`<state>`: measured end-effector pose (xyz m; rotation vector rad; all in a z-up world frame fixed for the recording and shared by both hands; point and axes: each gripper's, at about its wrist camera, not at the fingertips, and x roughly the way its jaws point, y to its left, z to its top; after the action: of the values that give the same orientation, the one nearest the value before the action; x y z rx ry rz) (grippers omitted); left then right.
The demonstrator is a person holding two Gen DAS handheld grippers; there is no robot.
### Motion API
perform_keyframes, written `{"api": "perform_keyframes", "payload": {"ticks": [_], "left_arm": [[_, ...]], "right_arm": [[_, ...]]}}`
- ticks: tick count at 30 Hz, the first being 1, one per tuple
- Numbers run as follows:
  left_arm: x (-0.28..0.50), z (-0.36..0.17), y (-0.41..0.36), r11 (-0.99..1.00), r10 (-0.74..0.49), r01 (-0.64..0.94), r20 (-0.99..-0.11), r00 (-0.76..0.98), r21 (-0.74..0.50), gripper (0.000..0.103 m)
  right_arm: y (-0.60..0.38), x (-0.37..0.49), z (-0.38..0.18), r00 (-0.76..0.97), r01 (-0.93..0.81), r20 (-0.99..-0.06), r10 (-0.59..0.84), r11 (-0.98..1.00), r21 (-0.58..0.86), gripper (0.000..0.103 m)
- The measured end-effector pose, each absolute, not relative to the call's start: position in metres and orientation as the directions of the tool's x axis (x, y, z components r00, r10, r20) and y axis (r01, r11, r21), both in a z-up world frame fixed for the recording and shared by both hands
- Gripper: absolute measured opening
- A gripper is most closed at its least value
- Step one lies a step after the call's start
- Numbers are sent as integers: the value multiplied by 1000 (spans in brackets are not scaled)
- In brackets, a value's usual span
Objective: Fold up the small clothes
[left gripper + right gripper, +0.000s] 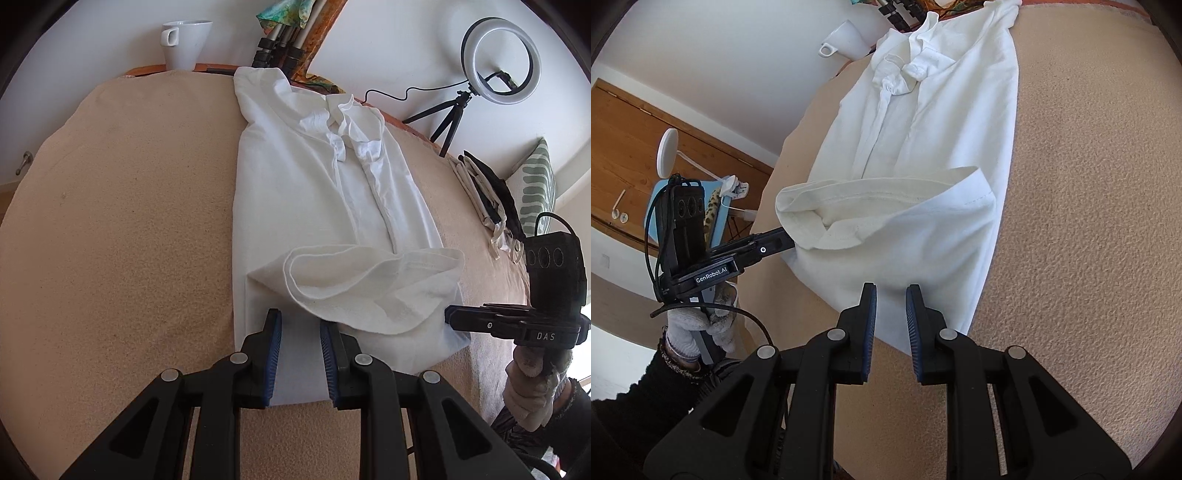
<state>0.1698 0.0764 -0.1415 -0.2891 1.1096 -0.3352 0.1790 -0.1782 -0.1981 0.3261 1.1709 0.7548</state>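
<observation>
A small white shirt point(314, 192) lies lengthwise on a beige cloth-covered table point(129, 221), collar at the far end, sides folded in. Its bottom hem point(369, 284) is turned back in a loose roll. My left gripper point(300, 323) is open, its fingers straddling the near edge of the shirt. My right gripper point(891, 291) is open, just over the shirt's near corner point(916, 258). In the left wrist view the right gripper point(458, 317) comes in from the right at the shirt's corner. In the right wrist view the left gripper point(783, 240) reaches the rolled hem point(886, 199) from the left.
A white cup point(184, 42) stands at the table's far edge. A ring light on a tripod point(498, 59) stands at the back right. Folded dark and light cloths point(487, 195) lie at the right edge, beside a green patterned cushion point(535, 184).
</observation>
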Motion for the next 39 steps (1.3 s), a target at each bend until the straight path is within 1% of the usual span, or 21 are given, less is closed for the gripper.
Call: {"api": "perform_keyframes", "payload": {"ticks": [1,3,7,9,10,11,12,13,15,18,20,22,23,24,27,29,30,31,33,35,39], "left_arm": [[174,-141,77,911,-406,109,-815,413,-398,19],[183,-139,79,914,-396,97,-809,434,-395,23],[191,-135,86,934,-345,89,-808,477,-346,27],[191,-134,89,934,-347,100,-799,491,-344,32],[191,-134,91,934,-347,102,-795,497,-344,35],[192,-135,92,933,-349,105,-794,498,-344,35],[193,-136,91,931,-355,112,-794,494,-346,35],[193,-138,90,931,-358,120,-796,488,-345,33],[194,-139,85,933,-357,138,-800,482,-333,31],[195,-139,76,937,-349,163,-801,486,-309,24],[196,-138,73,941,-339,172,-802,491,-292,16],[195,-138,72,941,-337,174,-801,495,-289,12],[195,-138,72,943,-332,171,-800,500,-285,5],[195,-138,73,945,-328,167,-800,501,-283,1],[193,-140,75,945,-326,147,-799,506,-292,0],[191,-140,76,952,-304,136,-801,517,-273,0],[190,-139,76,956,-292,131,-800,524,-262,0],[189,-140,78,961,-275,119,-801,531,-251,0],[189,-143,83,960,-271,95,-803,531,-262,0],[190,-146,83,962,-265,95,-807,528,-254,1],[189,-144,83,976,-210,73,-811,546,-204,8]], "right_arm": [[-179,184,-198,195,-350,-699,688,715,605,18],[-184,193,-195,231,-319,-688,688,721,614,18],[-198,206,-182,334,-293,-703,628,778,556,18],[-204,208,-178,352,-285,-697,625,780,557,18],[-206,208,-177,359,-283,-697,621,784,553,19],[-207,208,-176,367,-282,-702,610,792,541,20],[-207,207,-176,378,-282,-706,599,801,528,25],[-207,206,-177,381,-285,-711,591,806,518,29],[-206,205,-180,372,-287,-720,586,810,511,30],[-202,203,-184,367,-291,-734,572,820,493,30],[-199,202,-183,375,-300,-743,554,831,468,30],[-195,201,-181,385,-314,-747,542,838,446,30],[-194,201,-179,389,-319,-750,535,842,435,30],[-192,200,-179,391,-326,-754,527,846,422,30],[-187,199,-180,393,-339,-764,511,853,396,30],[-184,199,-180,398,-345,-770,500,858,379,29],[-183,198,-181,402,-349,-774,488,864,363,25],[-182,198,-181,409,-346,-784,467,874,340,16],[-182,200,-183,425,-330,-800,424,895,299,10],[-185,202,-186,424,-318,-805,414,901,296,10],[-184,201,-184,439,-309,-814,380,915,260,10]]}}
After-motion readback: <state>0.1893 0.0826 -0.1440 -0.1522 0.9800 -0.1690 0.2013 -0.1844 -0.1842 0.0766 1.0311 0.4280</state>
